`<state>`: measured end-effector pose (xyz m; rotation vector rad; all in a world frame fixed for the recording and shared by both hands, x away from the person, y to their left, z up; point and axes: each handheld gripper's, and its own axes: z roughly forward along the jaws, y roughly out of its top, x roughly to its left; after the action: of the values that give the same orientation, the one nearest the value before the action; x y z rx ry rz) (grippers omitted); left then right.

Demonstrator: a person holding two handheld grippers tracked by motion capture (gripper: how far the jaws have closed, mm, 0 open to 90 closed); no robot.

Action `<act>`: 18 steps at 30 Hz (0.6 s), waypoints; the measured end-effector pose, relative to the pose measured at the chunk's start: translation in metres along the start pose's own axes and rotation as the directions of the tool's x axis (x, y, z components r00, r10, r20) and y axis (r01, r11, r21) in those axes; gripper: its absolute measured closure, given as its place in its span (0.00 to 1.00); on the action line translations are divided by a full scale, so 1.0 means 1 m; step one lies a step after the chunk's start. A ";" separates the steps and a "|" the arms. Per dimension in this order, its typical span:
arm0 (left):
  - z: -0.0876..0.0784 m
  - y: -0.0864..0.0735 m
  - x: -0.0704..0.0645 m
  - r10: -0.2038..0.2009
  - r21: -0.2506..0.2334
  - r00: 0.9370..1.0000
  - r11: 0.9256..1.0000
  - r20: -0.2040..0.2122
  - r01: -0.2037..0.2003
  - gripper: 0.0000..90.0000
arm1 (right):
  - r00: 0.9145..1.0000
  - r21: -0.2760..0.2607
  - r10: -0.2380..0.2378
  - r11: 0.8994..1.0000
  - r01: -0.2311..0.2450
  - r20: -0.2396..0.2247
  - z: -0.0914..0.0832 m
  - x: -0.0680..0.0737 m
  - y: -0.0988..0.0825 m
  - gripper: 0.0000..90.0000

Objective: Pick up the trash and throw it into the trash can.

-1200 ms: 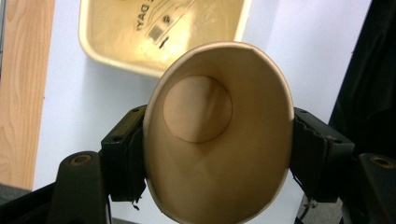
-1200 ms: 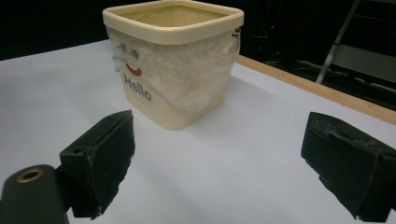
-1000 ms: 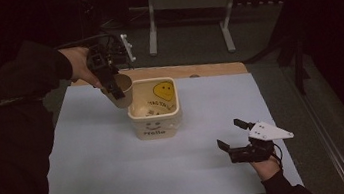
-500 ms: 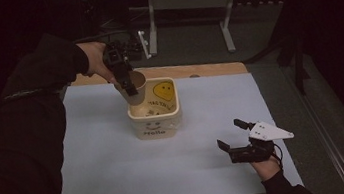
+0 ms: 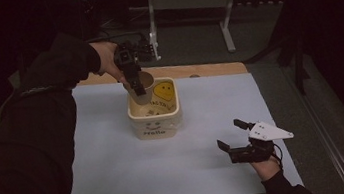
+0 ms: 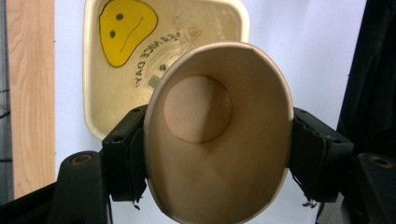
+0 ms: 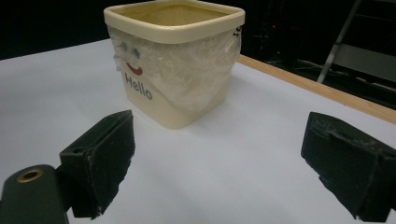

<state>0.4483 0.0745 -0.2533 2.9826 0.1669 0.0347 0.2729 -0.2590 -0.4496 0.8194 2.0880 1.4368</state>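
My left gripper is shut on a brown paper cup, held tilted above the far left corner of a cream square tub. In the left gripper view the empty cup is squeezed oval between the two pads, and the tub with its yellow smiley lies below. The tub bears a face and the word Hello on its side. My right gripper rests open near the table's front right, with nothing between its fingers.
The tub stands on a pale blue sheet that covers the table. A wooden strip runs along the far edge. A metal stand is on the dark floor beyond.
My left gripper has carried the cup to the right, from beside the tub's left edge to above its far left corner. The right gripper has not moved.
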 end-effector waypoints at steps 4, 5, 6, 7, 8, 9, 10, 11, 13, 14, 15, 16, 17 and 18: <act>0.006 0.008 0.006 0.019 -0.011 1.000 1.000 0.008 -0.019 0.34 | 1.000 0.000 0.001 1.000 -0.001 -0.003 0.000 0.000 0.000 0.11; 0.007 0.009 0.008 0.020 -0.008 1.000 1.000 0.010 -0.020 0.34 | 1.000 -0.001 0.000 1.000 0.000 -0.001 0.000 0.000 0.000 0.11; 0.008 0.009 0.009 0.020 -0.007 1.000 1.000 0.006 -0.020 0.34 | 1.000 -0.002 0.001 1.000 -0.001 -0.002 0.000 0.000 0.000 0.11; 0.009 0.010 0.010 0.020 -0.007 1.000 1.000 0.006 -0.020 0.34 | 1.000 -0.003 0.001 1.000 -0.001 -0.002 -0.001 0.000 0.000 0.11; 0.009 0.010 0.011 0.023 -0.008 1.000 1.000 0.010 -0.023 0.34 | 1.000 -0.002 0.001 1.000 -0.001 -0.002 -0.001 0.000 0.000 0.11; 0.010 0.010 0.012 0.021 -0.011 1.000 1.000 0.009 -0.021 0.34 | 1.000 0.001 0.001 1.000 -0.001 -0.004 -0.001 0.000 0.000 0.11; 0.011 0.011 0.014 0.027 -0.005 1.000 1.000 0.010 -0.027 0.34 | 1.000 0.001 0.000 1.000 0.000 -0.004 -0.001 0.000 0.000 0.11; 0.011 0.011 0.014 0.027 -0.005 1.000 1.000 0.010 -0.027 0.34 | 1.000 0.002 0.001 1.000 -0.001 -0.006 -0.001 0.000 0.000 0.11; 0.012 0.011 0.017 0.025 -0.003 1.000 1.000 0.014 -0.025 0.34 | 1.000 0.002 0.001 1.000 -0.001 -0.005 0.000 -0.001 -0.001 0.11; 0.013 0.011 0.018 0.027 0.000 1.000 1.000 0.016 -0.027 0.34 | 1.000 0.003 0.000 1.000 0.000 -0.007 0.000 -0.001 -0.001 0.11; 0.014 0.011 0.019 0.027 -0.002 1.000 1.000 0.011 -0.027 0.34 | 1.000 0.003 0.000 1.000 0.000 -0.005 0.000 -0.001 -0.001 0.11; 0.014 0.012 0.020 0.028 0.002 1.000 1.000 0.013 -0.028 0.34 | 1.000 0.003 0.001 1.000 -0.001 -0.006 0.000 -0.001 -0.001 0.11; 0.014 0.012 0.020 0.028 0.002 1.000 1.000 0.013 -0.028 0.34 | 1.000 0.003 0.001 1.000 -0.001 -0.006 0.000 -0.001 -0.001 0.11; 0.015 0.012 0.021 0.031 0.005 0.999 1.000 0.013 -0.031 0.34 | 1.000 0.002 0.003 1.000 -0.003 -0.008 0.000 -0.001 -0.001 0.11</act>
<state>0.4706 0.0624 -0.2657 2.9898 0.1196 0.0192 0.2732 -0.2602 -0.4499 0.8193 2.0955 1.4418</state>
